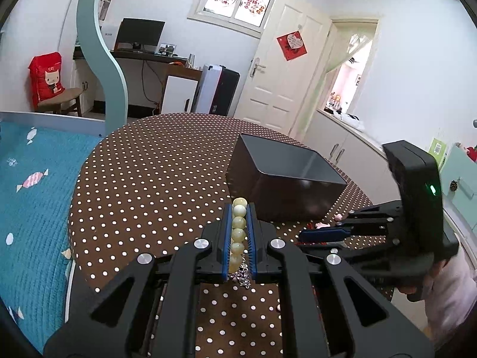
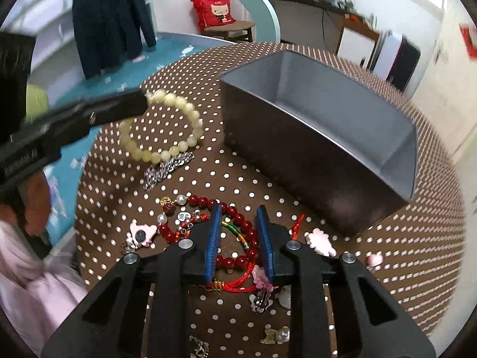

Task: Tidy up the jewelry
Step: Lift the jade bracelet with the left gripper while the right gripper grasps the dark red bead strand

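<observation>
My left gripper (image 1: pixel 240 207) is shut on a cream bead bracelet (image 1: pixel 239 223), held a little above the dotted table. In the right wrist view that bracelet (image 2: pixel 165 155) hangs as a ring from the left gripper (image 2: pixel 140 103), left of an empty dark grey box (image 2: pixel 298 155). My right gripper (image 2: pixel 239 210) points down over a red bead bracelet (image 2: pixel 249 226) lying on the cloth. Its blue pads stand apart, with beads between them and no clear press on them. From the left wrist view the box (image 1: pixel 298 176) stands just ahead and to the right, and the right gripper (image 1: pixel 304 235) reaches in low from the right.
A silver chain (image 2: pixel 168 168) lies under the cream bracelet. Pink charms (image 2: pixel 320 243), red cords and pearl pieces (image 2: pixel 277 335) are scattered near the table's front. The round table (image 1: pixel 149 179) has a brown polka-dot cloth; a blue bed (image 1: pixel 29 194) lies to its left.
</observation>
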`<state>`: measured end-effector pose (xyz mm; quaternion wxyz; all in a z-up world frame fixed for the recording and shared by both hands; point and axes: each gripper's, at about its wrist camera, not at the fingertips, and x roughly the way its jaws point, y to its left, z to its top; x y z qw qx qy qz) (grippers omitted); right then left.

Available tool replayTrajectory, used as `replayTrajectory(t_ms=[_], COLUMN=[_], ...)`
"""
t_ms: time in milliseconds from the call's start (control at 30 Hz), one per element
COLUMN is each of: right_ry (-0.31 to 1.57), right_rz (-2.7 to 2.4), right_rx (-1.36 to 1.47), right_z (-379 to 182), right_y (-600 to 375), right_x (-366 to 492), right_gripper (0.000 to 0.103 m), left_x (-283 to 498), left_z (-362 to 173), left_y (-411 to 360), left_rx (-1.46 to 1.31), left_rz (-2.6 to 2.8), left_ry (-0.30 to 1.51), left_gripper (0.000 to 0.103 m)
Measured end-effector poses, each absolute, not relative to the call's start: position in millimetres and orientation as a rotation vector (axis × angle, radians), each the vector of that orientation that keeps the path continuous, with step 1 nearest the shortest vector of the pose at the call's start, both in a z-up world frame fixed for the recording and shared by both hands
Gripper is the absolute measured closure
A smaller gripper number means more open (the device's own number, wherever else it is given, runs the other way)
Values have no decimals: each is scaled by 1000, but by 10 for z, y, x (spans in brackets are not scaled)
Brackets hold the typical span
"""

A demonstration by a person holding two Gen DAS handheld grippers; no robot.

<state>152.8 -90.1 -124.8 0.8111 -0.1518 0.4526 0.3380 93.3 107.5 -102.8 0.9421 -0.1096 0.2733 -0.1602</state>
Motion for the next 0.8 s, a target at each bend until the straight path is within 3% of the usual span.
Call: replayTrajectory(t_ms=[167, 533, 800], right_ry=[980, 882, 963], right_rz=[666, 542, 628], right_rx=[-269, -359, -54], right_z=[-1224, -1266, -1258], right_y=[-915, -737, -1038], right_x=[1623, 1559, 1690], right_gripper=[92, 90, 96], left_x=[933, 944, 959], left_z=[-1022, -1018, -999], left_y=[1074, 1014, 1046], left_rx=[-221, -216, -230], left_rz=[-332, -345, -335], left_ry=[562, 566, 568], left_gripper=[94, 94, 94])
